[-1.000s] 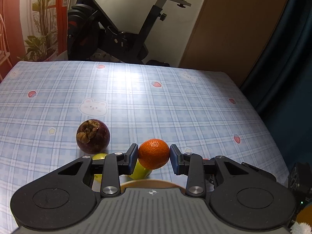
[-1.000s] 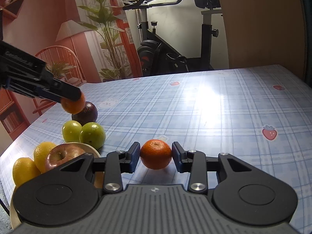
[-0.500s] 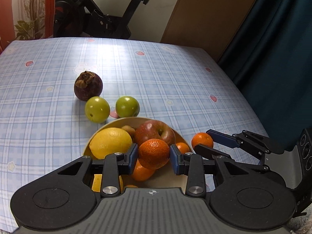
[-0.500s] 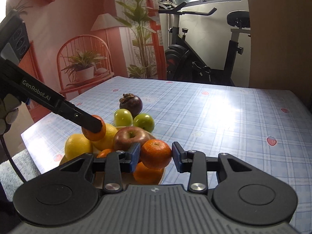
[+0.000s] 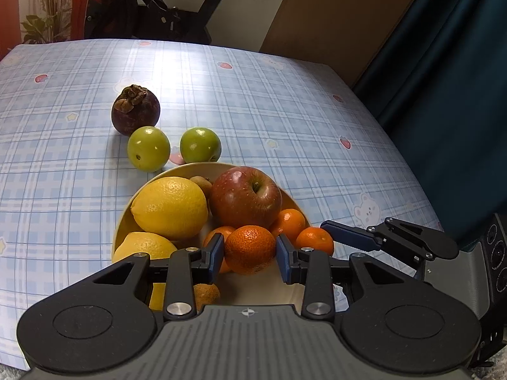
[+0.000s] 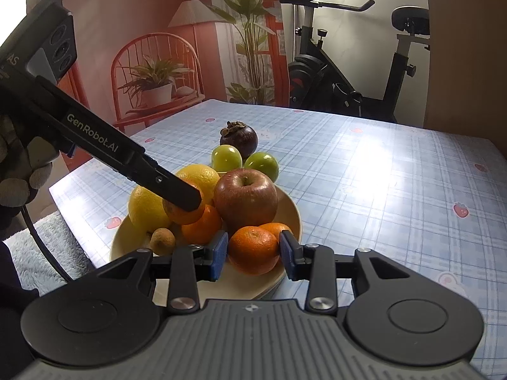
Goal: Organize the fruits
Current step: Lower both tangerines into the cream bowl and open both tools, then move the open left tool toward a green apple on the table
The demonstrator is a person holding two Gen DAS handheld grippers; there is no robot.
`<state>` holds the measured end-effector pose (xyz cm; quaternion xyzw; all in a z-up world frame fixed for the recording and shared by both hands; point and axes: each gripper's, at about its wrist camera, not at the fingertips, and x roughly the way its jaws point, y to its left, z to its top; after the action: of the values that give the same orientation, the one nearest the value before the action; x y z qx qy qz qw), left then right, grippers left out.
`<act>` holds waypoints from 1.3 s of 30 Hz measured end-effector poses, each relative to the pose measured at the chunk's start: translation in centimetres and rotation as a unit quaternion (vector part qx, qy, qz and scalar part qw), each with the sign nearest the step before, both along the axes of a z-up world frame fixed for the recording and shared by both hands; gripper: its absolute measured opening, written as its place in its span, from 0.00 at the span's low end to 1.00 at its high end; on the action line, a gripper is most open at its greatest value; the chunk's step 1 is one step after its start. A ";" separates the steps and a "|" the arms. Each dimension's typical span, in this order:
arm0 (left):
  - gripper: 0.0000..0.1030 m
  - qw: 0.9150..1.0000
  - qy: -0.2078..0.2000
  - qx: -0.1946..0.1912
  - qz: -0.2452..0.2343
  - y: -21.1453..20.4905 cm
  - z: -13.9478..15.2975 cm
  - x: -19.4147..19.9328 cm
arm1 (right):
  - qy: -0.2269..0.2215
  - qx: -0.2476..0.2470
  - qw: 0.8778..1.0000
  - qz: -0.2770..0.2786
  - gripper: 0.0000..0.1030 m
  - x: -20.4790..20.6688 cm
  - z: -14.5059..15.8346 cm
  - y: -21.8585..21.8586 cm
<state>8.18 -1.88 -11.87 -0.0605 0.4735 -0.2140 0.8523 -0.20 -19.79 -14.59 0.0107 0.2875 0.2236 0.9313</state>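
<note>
I have each claw pinched on a small round orange mandarin, left claw (image 5: pixel 250 250) and right claw (image 6: pixel 253 251) both low over the cream shallow bowl (image 6: pixel 293 218) of piled fruit; I judge they're poised for release there.

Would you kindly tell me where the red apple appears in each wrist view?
Left wrist view: red apple sits centre, in the bowl, right of the lemon.
Right wrist view: apple centre, lemon behind-left.
Shared landmark: mangosteen on the tablecloth beyond.
</note>
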 end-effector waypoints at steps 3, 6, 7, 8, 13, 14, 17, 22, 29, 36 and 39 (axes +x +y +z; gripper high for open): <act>0.36 1.000 0.006 0.002 -0.003 -0.2 -0.6 0.4 | 0.001 0.000 1.000 0.004 0.37 0.1 -0.2 0.0; 0.37 1.000 0.006 0.000 -0.005 -0.3 -0.7 0.6 | 0.001 -0.004 1.000 0.011 0.37 0.1 -0.3 0.2; 0.37 1.000 0.006 0.000 -0.006 -0.4 -0.8 0.6 | 0.001 -0.004 1.000 0.013 0.37 0.2 -0.3 0.3; 0.37 1.000 0.005 0.000 -0.007 -0.4 -0.7 0.5 | 0.001 -0.004 1.000 0.013 0.38 0.2 -0.3 0.3; 0.37 1.000 0.006 0.000 -0.016 -0.8 -0.6 0.6 | 0.006 -0.003 1.000 0.012 0.38 0.4 -0.5 0.1; 0.37 1.000 0.006 0.002 -0.018 -1.0 -0.6 0.6 | 0.005 -0.005 1.000 0.011 0.38 0.4 -0.5 0.1; 0.37 1.000 0.007 0.002 -0.022 -1.1 -0.7 0.5 | 0.006 -0.005 1.000 0.010 0.38 0.4 -0.5 0.1; 0.37 1.000 0.011 -0.002 -0.018 -0.9 -0.8 0.7 | 0.007 -0.006 1.000 0.009 0.38 0.3 -0.5 0.1; 0.37 1.000 0.007 -0.004 -0.014 -0.8 -0.8 0.7 | 0.001 -0.005 1.000 0.002 0.38 0.2 -0.3 -0.2; 0.37 1.000 0.001 -0.003 -0.013 -0.7 -0.5 0.4 | -0.004 -0.004 1.000 -0.009 0.38 0.3 0.0 -0.7; 0.37 1.000 -0.002 -0.004 -0.010 -0.6 -0.3 0.4 | -0.005 -0.004 1.000 -0.012 0.38 0.3 0.1 -0.9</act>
<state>8.57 -2.49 -12.22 -0.0585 0.4712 -0.2248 0.8509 0.06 -20.72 -14.52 0.0093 0.2835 0.2112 0.9354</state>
